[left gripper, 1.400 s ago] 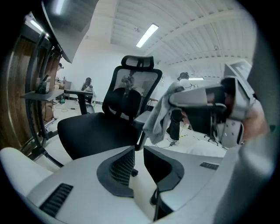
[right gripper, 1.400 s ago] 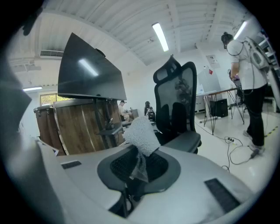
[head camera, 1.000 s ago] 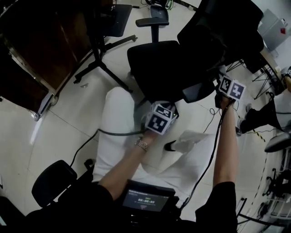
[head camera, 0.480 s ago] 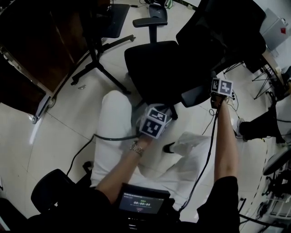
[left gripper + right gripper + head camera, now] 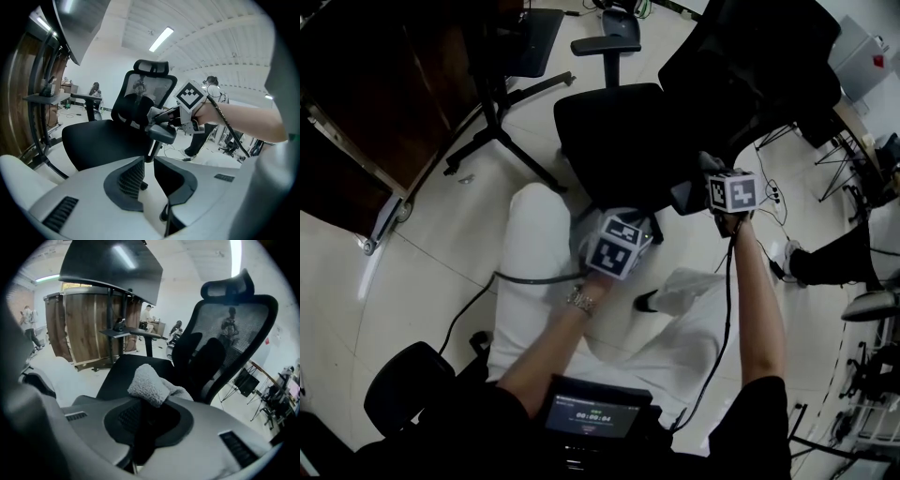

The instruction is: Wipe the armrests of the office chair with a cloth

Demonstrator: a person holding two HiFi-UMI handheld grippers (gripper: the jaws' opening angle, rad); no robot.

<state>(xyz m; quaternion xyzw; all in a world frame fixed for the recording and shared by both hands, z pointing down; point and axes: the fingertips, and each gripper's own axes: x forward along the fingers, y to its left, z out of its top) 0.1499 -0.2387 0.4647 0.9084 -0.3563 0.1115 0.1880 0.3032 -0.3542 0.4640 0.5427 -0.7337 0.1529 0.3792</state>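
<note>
A black office chair [image 5: 609, 131] with a mesh back stands in front of me. My right gripper [image 5: 712, 178] is shut on a pale fluffy cloth [image 5: 147, 383] and holds it at the chair's near armrest [image 5: 689, 195]. From the left gripper view, that cloth [image 5: 152, 113] rests on the grey armrest pad [image 5: 161, 133]. My left gripper [image 5: 623, 225] hangs low by the seat's front edge, over my white trouser leg. Its jaws stand a narrow gap apart with nothing between them. The far armrest [image 5: 614, 42] is untouched.
A wooden desk [image 5: 384, 84] on a black stand [image 5: 502, 122] is at the left. A black stool [image 5: 408, 375] sits at the lower left, and a cable [image 5: 478, 291] runs over the pale floor. More chairs and stands crowd the right edge [image 5: 853, 234].
My right gripper has slid leftward with the cloth along the near armrest. The left gripper has stayed almost still.
</note>
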